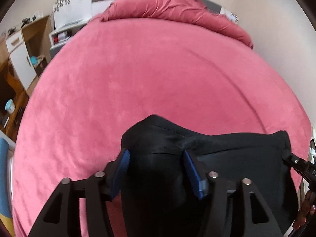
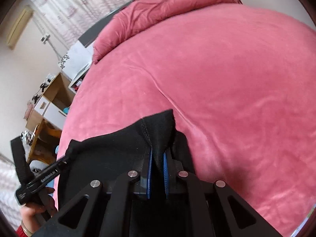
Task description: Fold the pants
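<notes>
Black pants [image 1: 227,158] hang stretched between both grippers above a pink bed [image 1: 138,75]. My left gripper [image 1: 156,156] has its blue pads wide apart with a thick bunch of the black fabric between them; it holds one corner. My right gripper [image 2: 158,158] is shut on the other corner of the pants [image 2: 110,148], the cloth pinched between its blue pads. The right gripper also shows at the right edge of the left wrist view [image 1: 296,163], and the left gripper at the lower left of the right wrist view [image 2: 65,161]. The lower part of the pants is hidden below the grippers.
The pink blanket [image 2: 227,79] covers the whole bed, with a rolled pink duvet [image 1: 177,7] at the head. A wooden cabinet with white doors [image 1: 21,53] and a white shelf unit [image 1: 67,19] stand left of the bed. A curtain [image 2: 65,6] hangs behind.
</notes>
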`<state>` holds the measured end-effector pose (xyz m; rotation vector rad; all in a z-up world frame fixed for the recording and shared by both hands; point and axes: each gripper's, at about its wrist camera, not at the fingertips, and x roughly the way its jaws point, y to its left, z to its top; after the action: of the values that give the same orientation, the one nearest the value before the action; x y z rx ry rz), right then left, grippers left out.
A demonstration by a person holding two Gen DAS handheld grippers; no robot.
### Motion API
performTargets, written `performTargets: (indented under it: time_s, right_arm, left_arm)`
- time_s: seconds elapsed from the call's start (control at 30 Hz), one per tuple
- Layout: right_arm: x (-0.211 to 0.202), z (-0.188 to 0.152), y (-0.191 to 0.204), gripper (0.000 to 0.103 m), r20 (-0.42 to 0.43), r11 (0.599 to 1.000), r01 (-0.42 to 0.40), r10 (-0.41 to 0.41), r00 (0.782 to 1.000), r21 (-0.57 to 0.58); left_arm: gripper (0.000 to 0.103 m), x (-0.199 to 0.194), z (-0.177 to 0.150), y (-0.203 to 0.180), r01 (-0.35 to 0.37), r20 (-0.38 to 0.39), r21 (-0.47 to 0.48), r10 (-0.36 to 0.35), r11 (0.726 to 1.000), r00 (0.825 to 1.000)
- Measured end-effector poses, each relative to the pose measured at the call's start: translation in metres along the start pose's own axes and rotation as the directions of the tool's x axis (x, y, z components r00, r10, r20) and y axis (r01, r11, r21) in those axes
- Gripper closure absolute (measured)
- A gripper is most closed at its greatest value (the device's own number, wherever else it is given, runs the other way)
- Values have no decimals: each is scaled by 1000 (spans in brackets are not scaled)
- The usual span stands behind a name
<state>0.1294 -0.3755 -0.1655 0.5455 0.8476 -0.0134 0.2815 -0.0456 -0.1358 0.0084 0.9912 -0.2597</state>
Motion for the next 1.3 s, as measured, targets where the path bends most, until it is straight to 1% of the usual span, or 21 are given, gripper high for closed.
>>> performTargets:
  time_s: [0.07,0.13,0.2,0.27,0.3,0.33,0.4,0.5,0.57,0.63,0.67,0.73,0.77,0.8,0.87,0.9,1.0,1.03,1.1,1.23,1.3]
  right_arm:
    - [5,1,1,92,5,999,27,-27,1000,-17]
    - [7,3,5,89,4,999,23,-23,1000,-43]
    - [3,3,1,86,-8,998,13,-14,1000,-63]
    - [-11,1,-3,76,-6,999,-22,22,1000,-43]
    - [-19,0,-4,74,2,999,-20,20,1000,-35]
    - [-27,-1,-4,70,13,999,-4,5,1000,-38]
    - [-41,-6,-2,68,27,998,10,-8,1000,-67]
    - [-63,-21,-1,67,21,995,-28,30,999,-93]
    - [-71,-32,-1,59,-9,993,-66,65,998,-99]
    - [-74,-46,-1,57,-57,991,-81,75,996,-105]
    - [-74,-53,0,57,-83,991,-81,72,994,-109]
    - [-68,-67,1,60,-129,991,-38,21,991,-129]
    - [-66,-73,2,79,-136,988,-14,-7,991,-154]
    - [-64,-77,5,85,-132,980,10,-36,991,-198]
    - [-68,-77,8,88,-119,976,13,-40,992,-217]
    - [-73,-74,8,89,-110,980,2,-25,994,-200]
    - [-82,-66,3,91,-85,987,3,-17,996,-162]
    - [-80,-66,0,92,-87,988,6,-19,996,-156]
    - [-69,-70,-2,92,-103,988,22,-38,994,-151]
    - [-62,-80,-5,90,-85,986,37,-51,995,-163]
    - [-63,-80,-4,86,-84,986,35,-49,995,-162]
  left_arm:
    - [33,5,0,8,25,-5,-35,-25,999,1000]
    - [33,4,-1,16,61,-16,-87,-62,994,998]
    - [33,0,-4,28,120,-15,-155,-123,981,992]
    - [33,-11,-10,39,148,3,-218,-151,965,989]
    - [33,-19,-15,40,157,18,-233,-157,960,987]
    - [33,-25,-19,41,162,30,-236,-159,958,987]
    - [33,-43,-32,41,166,51,-217,-159,962,986]
    - [33,-64,-55,39,178,52,-147,-172,973,984]
    - [33,-73,-74,35,174,39,-111,-171,979,985]
    - [33,-77,-91,36,183,17,-101,-182,978,983]
    - [33,-78,-98,35,190,5,-100,-191,977,982]
    - [33,-82,-112,35,194,18,-110,-194,975,981]
    - [33,-83,-116,35,197,25,-119,-195,973,980]
    - [33,-83,-118,35,197,23,-128,-195,972,980]
    - [33,-85,-119,34,202,15,-149,-202,968,979]
    - [33,-88,-119,32,204,9,-149,-205,968,979]
    - [33,-95,-121,16,168,8,-64,-168,984,986]
    - [33,-96,-122,9,143,17,-17,-142,990,990]
    - [33,-92,-123,4,119,16,16,-119,993,993]
    - [33,-86,-126,3,135,1,-27,-135,990,991]
    - [33,-84,-128,3,134,-4,-33,-134,990,991]
